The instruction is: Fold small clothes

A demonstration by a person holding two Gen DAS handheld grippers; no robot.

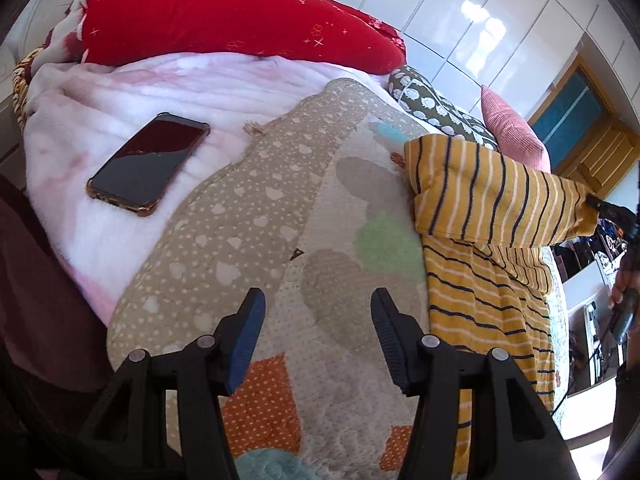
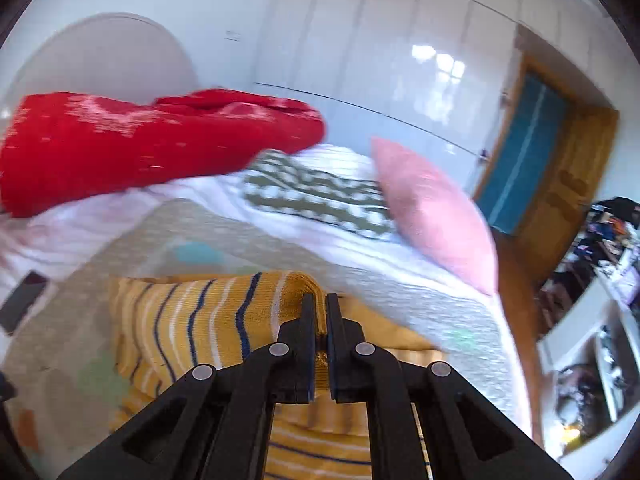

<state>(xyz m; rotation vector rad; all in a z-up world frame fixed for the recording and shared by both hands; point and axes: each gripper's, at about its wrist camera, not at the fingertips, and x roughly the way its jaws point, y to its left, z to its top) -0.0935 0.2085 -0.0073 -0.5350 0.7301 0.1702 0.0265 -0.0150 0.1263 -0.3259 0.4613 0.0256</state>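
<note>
A yellow garment with navy and white stripes (image 1: 480,208) lies on the patterned quilt (image 1: 280,208) at the right of the left wrist view, with one part lifted and folded over the rest. My left gripper (image 1: 318,304) is open and empty, hovering over the quilt to the left of the garment. My right gripper (image 2: 320,308) is shut on an edge of the striped garment (image 2: 192,320) and holds that edge up; its tip shows at the far right of the left wrist view (image 1: 600,204).
A phone (image 1: 150,164) lies on a pink fleece blanket (image 1: 100,120) left of the quilt. A red blanket (image 1: 224,8), a green patterned cushion (image 1: 436,108) and a pink pillow (image 2: 432,208) lie behind. A wooden door (image 2: 552,160) and cluttered shelves (image 2: 600,320) stand to the right.
</note>
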